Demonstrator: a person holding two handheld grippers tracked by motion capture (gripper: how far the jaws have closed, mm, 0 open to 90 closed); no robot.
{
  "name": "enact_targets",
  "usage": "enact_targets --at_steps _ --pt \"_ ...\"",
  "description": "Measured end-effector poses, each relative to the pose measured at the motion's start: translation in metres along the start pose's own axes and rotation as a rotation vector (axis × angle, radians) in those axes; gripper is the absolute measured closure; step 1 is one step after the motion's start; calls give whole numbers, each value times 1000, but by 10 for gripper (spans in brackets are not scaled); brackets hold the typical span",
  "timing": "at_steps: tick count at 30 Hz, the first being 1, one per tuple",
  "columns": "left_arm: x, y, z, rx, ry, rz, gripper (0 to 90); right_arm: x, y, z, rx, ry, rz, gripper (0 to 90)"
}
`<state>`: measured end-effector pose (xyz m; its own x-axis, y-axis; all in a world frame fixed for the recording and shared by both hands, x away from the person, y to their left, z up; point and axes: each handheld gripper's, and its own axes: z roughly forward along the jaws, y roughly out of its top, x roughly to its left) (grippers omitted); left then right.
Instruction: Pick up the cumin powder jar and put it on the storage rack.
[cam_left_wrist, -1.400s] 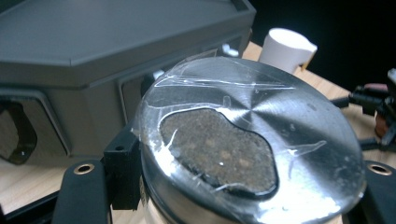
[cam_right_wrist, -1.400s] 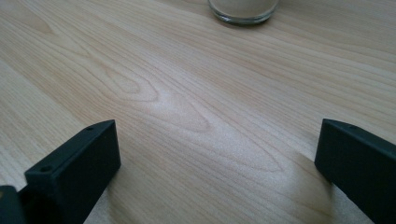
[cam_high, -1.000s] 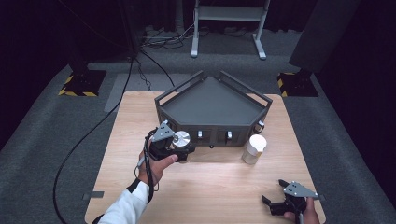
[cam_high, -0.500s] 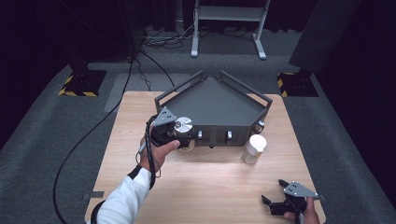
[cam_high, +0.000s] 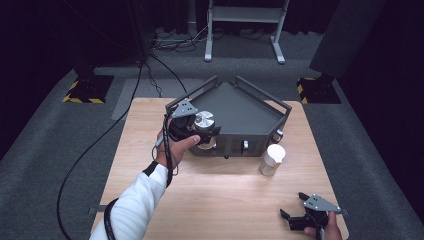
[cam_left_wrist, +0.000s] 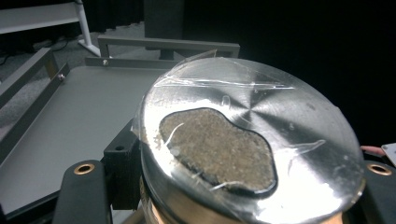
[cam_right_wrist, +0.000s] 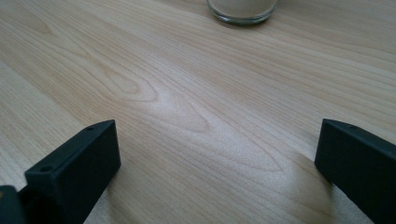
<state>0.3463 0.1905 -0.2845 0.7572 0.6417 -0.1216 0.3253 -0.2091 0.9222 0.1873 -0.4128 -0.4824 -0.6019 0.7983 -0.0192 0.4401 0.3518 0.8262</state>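
Observation:
A jar with a shiny metal lid (cam_high: 204, 120) hangs over the front left corner of the dark grey five-sided tray (cam_high: 240, 107). My left gripper (cam_high: 202, 132) is shut on it from both sides. In the left gripper view the lid (cam_left_wrist: 247, 140) looms close, covered with clear film and bearing a dark rough patch, with a black jaw on each side and the tray floor (cam_left_wrist: 70, 121) behind. My right gripper (cam_high: 293, 205) rests open at the table's front right corner. In the right gripper view its jaws (cam_right_wrist: 215, 158) stand wide apart over bare wood.
A white-lidded jar (cam_high: 272, 159) of pale contents stands on the wooden table (cam_high: 210, 195) just in front of the tray's right part; its glass base (cam_right_wrist: 243, 9) shows ahead of the right gripper. Cables and a metal stand lie on the floor beyond.
The left hand has lifted the metal-lidded jar and carried it up and away from the person, from the table in front of the tray to over its front left corner. The right gripper has stayed put.

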Motion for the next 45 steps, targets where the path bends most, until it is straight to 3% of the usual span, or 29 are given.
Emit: enact_targets --at_steps 12,23,37,45 --pt "9 16 17 8 25 11 303 0 0 0 0 0 0 0" --pt "20 24 35 6 78 10 303 0 0 0 0 0 0 0" --pt "27 37 71 40 129 30 303 0 0 0 0 -1 0 0" --pt "34 36 86 42 138 10 303 0 0 0 -1 -1 -1 0"
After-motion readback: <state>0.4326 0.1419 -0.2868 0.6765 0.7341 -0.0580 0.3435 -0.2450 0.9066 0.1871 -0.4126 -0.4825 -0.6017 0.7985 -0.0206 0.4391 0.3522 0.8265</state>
